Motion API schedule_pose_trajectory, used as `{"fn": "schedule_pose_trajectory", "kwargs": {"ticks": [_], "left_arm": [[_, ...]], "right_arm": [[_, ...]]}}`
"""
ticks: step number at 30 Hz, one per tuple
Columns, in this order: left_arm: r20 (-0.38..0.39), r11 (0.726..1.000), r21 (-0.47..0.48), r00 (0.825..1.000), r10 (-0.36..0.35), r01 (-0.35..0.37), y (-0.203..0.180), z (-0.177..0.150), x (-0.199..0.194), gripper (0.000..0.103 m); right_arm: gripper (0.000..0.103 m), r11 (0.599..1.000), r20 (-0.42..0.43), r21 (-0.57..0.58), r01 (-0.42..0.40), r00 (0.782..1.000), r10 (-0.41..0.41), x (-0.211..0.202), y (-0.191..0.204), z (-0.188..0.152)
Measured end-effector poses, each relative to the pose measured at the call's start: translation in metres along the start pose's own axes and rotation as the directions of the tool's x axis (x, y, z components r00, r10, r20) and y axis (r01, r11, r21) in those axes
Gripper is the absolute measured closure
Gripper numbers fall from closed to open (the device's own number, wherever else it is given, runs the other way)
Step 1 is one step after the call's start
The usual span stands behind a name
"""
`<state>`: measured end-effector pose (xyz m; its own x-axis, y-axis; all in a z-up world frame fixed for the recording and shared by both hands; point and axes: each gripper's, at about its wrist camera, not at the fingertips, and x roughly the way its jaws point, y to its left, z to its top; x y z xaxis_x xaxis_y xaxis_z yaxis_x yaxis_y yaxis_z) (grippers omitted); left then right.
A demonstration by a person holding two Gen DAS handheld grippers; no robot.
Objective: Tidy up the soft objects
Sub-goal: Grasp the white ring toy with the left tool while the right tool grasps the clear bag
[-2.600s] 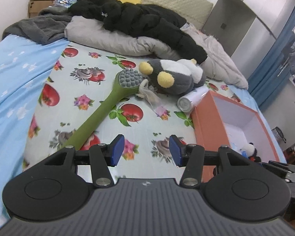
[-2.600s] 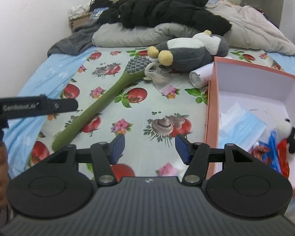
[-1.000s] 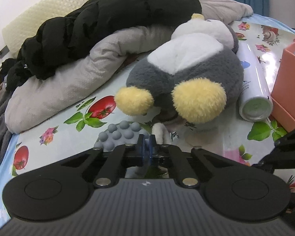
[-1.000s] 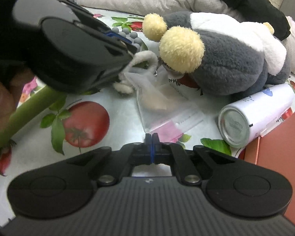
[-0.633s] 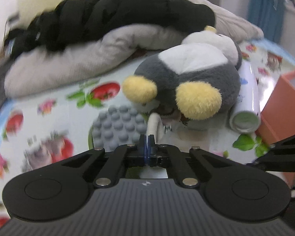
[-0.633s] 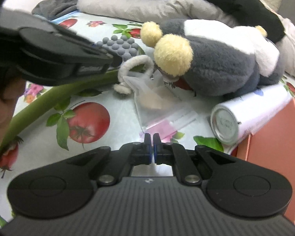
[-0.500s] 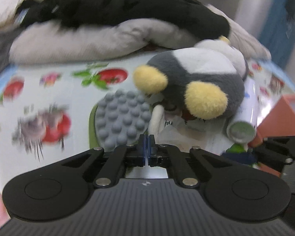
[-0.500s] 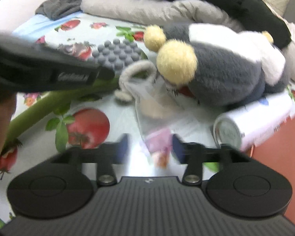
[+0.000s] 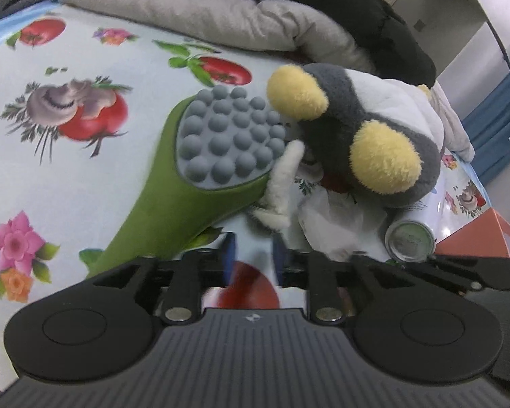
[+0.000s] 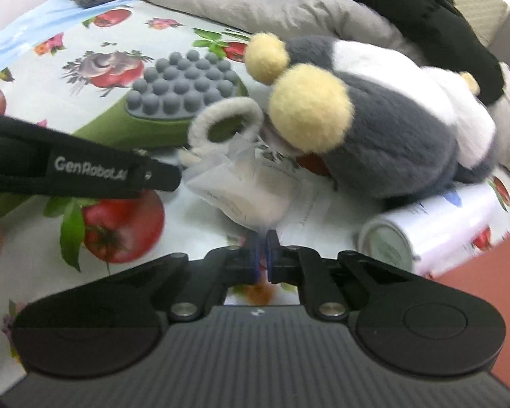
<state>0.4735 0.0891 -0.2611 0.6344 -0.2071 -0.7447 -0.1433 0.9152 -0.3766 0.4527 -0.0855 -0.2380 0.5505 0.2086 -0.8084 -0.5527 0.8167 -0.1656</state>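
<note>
A long green massage stick [image 9: 173, 210] lies on the fruit-print sheet [image 9: 68, 176]. Its long body runs from the near left up to the far right, and its gray bumpy head [image 9: 227, 136] points at the plush toy. A fuzzy white loop [image 9: 282, 183] leans on the edge of that head. In the right wrist view the loop stands up like a little ring [image 10: 226, 124].

The gray and white plush toy [image 9: 374, 129] lies on its side in the middle of the bed, with its two yellow feet [image 9: 386, 156] toward the cameras. Its body stretches away to the far right, up against the gray bedding [image 9: 200, 10] and the black clothes [image 9: 340, 6].

A clear plastic bag [image 10: 244, 193] lies crumpled in front of the toy. A white can [image 10: 431, 238] lies just right of it, with its round end facing the cameras. An orange box [image 9: 476, 234] is cut off at the right edge.

The left gripper [image 9: 251, 258] has its blue tips a little apart and holds nothing. They look blurry. The right gripper [image 10: 261, 255] has its tips pressed together on the near edge of the plastic bag. What is inside the bag is hard to make out.
</note>
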Motion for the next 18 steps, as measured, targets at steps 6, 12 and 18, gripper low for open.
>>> {"fn": "schedule_pose_trajectory", "kwargs": {"ticks": [6, 12, 18], "left_arm": [[0.009, 0.999, -0.026, 1.000, -0.024, 0.025, -0.006, 0.009, 0.010, 0.057], [0.017, 0.984, -0.172, 0.999, -0.038, 0.041, 0.001, 0.017, 0.018, 0.059], [0.014, 0.975, -0.222, 1.000, -0.021, 0.024, 0.001, 0.017, 0.020, 0.082]], "right_arm": [[0.096, 0.998, -0.026, 0.026, 0.060, 0.998, -0.059, -0.012, -0.004, -0.013], [0.096, 0.997, -0.038, 0.033, 0.072, 0.997, -0.070, -0.013, -0.001, -0.016], [0.096, 0.996, -0.051, 0.055, 0.072, 0.996, -0.069, -0.015, -0.001, -0.021]]}}
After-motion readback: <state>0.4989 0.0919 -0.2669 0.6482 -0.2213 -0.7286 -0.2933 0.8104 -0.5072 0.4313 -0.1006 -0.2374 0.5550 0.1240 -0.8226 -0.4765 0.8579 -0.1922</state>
